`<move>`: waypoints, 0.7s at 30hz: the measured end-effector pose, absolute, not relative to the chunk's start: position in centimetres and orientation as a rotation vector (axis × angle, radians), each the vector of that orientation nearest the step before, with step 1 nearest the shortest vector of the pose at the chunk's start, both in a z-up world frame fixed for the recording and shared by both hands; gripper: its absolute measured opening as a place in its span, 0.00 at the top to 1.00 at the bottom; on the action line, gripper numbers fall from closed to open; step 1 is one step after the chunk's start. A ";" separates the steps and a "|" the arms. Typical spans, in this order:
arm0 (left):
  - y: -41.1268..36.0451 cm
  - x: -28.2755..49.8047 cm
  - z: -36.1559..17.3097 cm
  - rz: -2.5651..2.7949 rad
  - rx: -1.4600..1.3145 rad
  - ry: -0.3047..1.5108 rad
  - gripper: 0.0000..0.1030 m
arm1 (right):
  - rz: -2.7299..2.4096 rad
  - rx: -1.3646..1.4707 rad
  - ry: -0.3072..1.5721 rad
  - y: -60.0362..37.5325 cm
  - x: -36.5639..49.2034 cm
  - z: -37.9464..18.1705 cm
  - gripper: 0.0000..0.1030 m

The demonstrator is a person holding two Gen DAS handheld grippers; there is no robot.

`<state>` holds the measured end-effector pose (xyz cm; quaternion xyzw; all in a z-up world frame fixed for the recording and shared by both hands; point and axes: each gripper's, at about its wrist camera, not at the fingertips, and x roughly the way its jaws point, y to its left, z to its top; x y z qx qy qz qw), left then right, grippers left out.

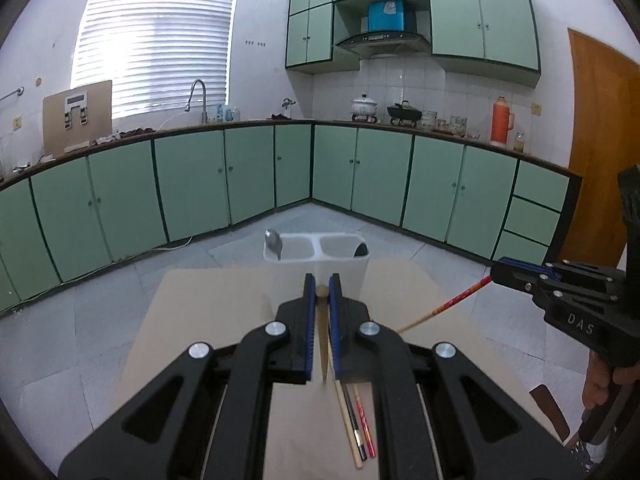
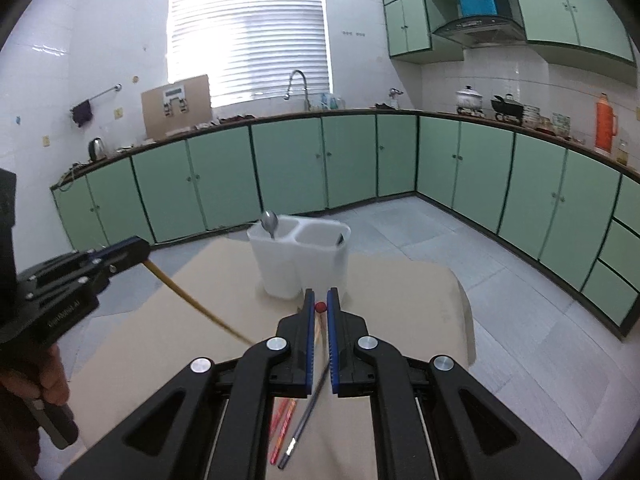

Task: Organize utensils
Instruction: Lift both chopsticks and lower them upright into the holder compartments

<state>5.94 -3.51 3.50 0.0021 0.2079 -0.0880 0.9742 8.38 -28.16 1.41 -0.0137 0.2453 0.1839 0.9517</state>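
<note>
A white two-compartment utensil holder [image 1: 320, 268] [image 2: 304, 260] stands on the beige table, with a metal spoon [image 1: 274, 242] [image 2: 269, 222] in its left compartment and a dark utensil [image 1: 361, 249] in the right one. My left gripper [image 1: 322, 286] is shut on a brownish-yellow chopstick [image 1: 322, 336], held above the table just before the holder; it also shows in the right wrist view [image 2: 196, 304]. My right gripper [image 2: 320, 300] is shut on a red chopstick [image 2: 320, 307] [image 1: 448, 304]. Several chopsticks [image 1: 358, 420] [image 2: 292, 428] lie on the table under the grippers.
The beige table [image 1: 208, 320] [image 2: 400, 300] sits in a kitchen with green cabinets around it. A dark-handled utensil [image 1: 550, 410] lies at the table's right edge. The grey tiled floor lies beyond the table.
</note>
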 end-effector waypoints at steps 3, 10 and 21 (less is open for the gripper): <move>-3.5 6.5 4.2 -0.192 -0.009 0.416 0.94 | 0.404 -0.043 0.506 -27.8 9.3 2.4 0.94; -2.8 7.5 5.7 -0.201 -0.025 0.386 0.94 | 0.474 -0.047 0.522 -27.5 11.1 4.2 0.94; -1.6 9.6 10.9 -0.184 -0.033 0.272 0.94 | 0.537 -0.026 0.444 -27.8 14.1 10.1 0.94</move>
